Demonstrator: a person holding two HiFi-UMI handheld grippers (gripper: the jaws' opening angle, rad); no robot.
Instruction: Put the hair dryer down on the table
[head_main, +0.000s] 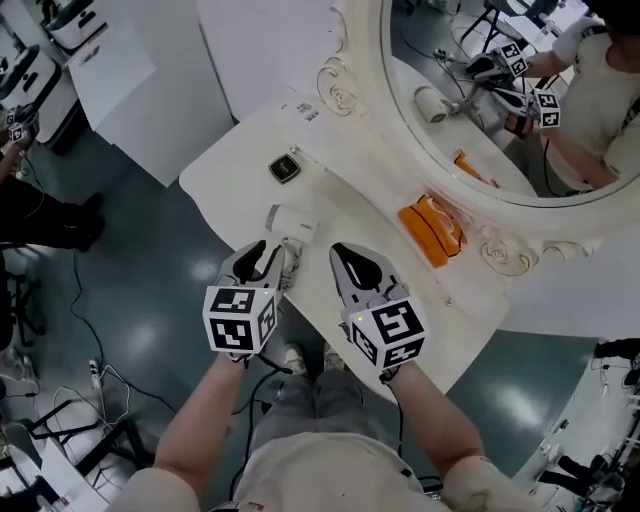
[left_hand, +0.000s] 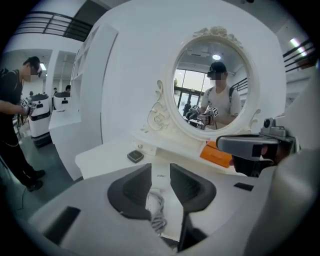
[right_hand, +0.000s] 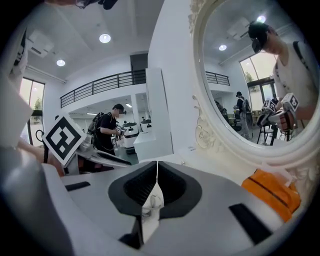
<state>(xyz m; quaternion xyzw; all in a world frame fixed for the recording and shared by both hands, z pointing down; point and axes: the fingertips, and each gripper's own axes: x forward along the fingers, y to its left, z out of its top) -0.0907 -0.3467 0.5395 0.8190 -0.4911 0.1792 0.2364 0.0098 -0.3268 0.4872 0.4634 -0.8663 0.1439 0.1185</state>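
The white hair dryer (head_main: 290, 222) lies flat on the white dressing table (head_main: 225, 175), its handle pointing toward me. My left gripper (head_main: 264, 255) hovers over the handle end with its jaws partly apart. In the left gripper view the handle and its coiled cord (left_hand: 154, 202) show through the gap of the left gripper (left_hand: 161, 170), low between the jaws, and I see no pad pressing on them. My right gripper (head_main: 342, 252) is just to the right of the dryer. Its jaw tips meet in the right gripper view (right_hand: 157, 167), with nothing held.
An ornate oval mirror (head_main: 480, 100) stands at the back of the table. An orange pack (head_main: 430, 228) lies below its frame. A small dark square object (head_main: 285, 168) sits at the far left. A person (left_hand: 10, 130) stands off to the left by other equipment.
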